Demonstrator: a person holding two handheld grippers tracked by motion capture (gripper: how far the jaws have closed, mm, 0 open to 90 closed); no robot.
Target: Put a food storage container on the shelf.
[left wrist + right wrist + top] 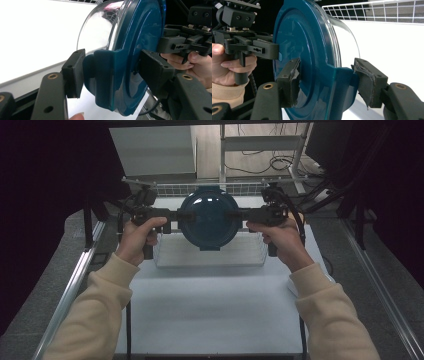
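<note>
The round container (210,220), a clear bowl under a teal lid, is held in the air above the white wire basket (165,257), lid towards the person. The left gripper (172,215) and right gripper (245,215) are each part-open and clamped on a teal side clip (105,75) at opposite edges. Judged step: a two-handed carry. The next move calls for both hands travelling level together, grip pressure unchanged, to where it is set down.

Container (140,50) rim cut off by top edge, contents unreadable
</note>
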